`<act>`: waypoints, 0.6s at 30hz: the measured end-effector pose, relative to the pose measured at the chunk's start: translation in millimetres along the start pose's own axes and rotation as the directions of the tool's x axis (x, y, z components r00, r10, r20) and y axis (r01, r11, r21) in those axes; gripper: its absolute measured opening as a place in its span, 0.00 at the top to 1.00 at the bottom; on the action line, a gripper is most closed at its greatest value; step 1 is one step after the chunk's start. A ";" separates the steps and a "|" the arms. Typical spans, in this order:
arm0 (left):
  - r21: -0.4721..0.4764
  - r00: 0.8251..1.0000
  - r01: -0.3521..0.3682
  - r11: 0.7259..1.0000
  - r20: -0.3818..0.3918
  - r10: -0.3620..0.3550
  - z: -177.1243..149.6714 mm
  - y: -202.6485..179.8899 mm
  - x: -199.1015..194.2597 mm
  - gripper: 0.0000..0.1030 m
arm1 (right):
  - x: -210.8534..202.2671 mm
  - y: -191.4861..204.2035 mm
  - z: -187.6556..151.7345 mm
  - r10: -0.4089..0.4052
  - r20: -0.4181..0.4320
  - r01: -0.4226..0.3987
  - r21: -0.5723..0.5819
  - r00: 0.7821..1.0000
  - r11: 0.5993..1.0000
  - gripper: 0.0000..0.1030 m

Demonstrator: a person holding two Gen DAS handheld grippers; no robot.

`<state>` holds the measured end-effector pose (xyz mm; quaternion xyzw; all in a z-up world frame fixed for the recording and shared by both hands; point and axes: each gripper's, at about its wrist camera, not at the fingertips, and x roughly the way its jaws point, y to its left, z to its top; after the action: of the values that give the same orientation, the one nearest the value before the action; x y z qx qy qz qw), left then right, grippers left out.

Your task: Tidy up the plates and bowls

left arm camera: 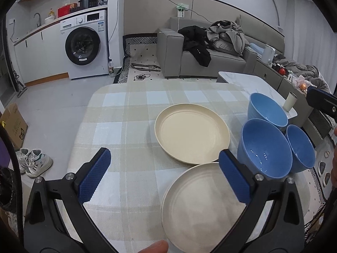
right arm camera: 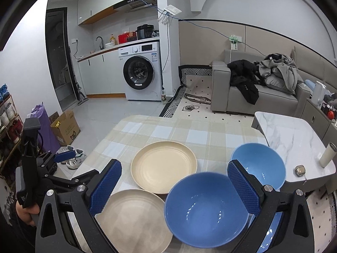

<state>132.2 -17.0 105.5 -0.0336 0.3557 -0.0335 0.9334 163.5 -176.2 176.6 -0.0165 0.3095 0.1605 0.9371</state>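
Hovering over a checked tablecloth [left arm camera: 118, 113], the left gripper [left arm camera: 164, 177] has its jaws spread wide and holds nothing; its right pad sits above the rim of the pale plate [left arm camera: 200, 208] nearest the camera. The right gripper [right arm camera: 174, 187] is equally wide open and empty, poised over the middle bowl [right arm camera: 204, 208].

Two plates lie side by side, their rims touching or nearly so: the pale one close in and a cream plate [left arm camera: 191, 132] beyond it. Three blue bowls cluster just to their right: the middle bowl, a far bowl [left arm camera: 266, 110] and a third bowl [left arm camera: 301, 147], rims close together.

All five pieces look like matte, rigid plastic or wheat-straw ware, so probably light, stiff and not very fragile, though the smooth surfaces may slip. A plate is best pinched at its raised rim, one pad inside and one under the lip. A bowl should take a grip across its wall near the rim.

The washing machine [right arm camera: 140, 71] carries a badge and a sticker, both too small to read; printing on the cardboard box [right arm camera: 66, 127] is also illegible.
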 end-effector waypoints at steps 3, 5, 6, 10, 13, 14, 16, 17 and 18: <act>-0.010 1.000 -0.007 1.000 -0.005 0.007 5.1 2.3 6.6 0.01 | 9.3 -5.4 6.1 0.002 -0.010 -0.002 0.004 1.000 1.000 0.01; -0.019 1.000 -0.011 1.000 -0.011 0.011 8.3 4.1 11.6 0.01 | 15.1 -9.2 9.4 0.005 -0.015 -0.005 0.014 1.000 1.000 0.01; -0.023 1.000 -0.014 1.000 -0.018 0.013 9.8 4.8 14.7 0.01 | 18.1 -11.0 10.9 0.010 -0.019 -0.009 0.016 1.000 1.000 0.01; -0.027 0.999 -0.024 0.999 -0.032 0.024 14.8 7.3 27.6 0.01 | 32.9 -15.6 14.7 0.020 -0.042 -0.020 0.019 0.999 1.000 0.01; -0.044 0.998 -0.022 0.999 -0.056 0.020 17.0 10.0 38.7 0.01 | 46.2 -18.1 16.5 0.024 -0.067 -0.023 0.015 0.997 1.000 0.01; -0.047 0.998 -0.024 0.999 -0.064 0.021 18.0 10.4 43.4 0.01 | 51.0 -19.3 16.9 0.024 -0.076 -0.023 0.014 0.997 1.000 0.01; -0.047 0.997 -0.033 0.998 -0.075 0.030 18.5 11.4 50.2 0.01 | 58.7 -21.2 16.8 0.022 -0.088 -0.021 0.015 0.996 1.000 0.01; -0.047 0.996 -0.038 0.998 -0.080 0.034 18.8 11.5 53.7 0.01 | 62.6 -22.7 16.7 0.025 -0.094 -0.023 0.017 0.995 1.000 0.01; -0.048 0.996 -0.041 0.998 -0.087 0.036 19.3 12.5 58.4 0.01 | 67.1 -24.6 16.3 0.026 -0.103 -0.024 0.020 0.994 1.000 0.01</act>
<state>189.1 -8.8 80.2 -0.0486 0.3970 -0.0080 0.9165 231.3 -177.9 148.8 -0.0123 0.3593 0.1683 0.9178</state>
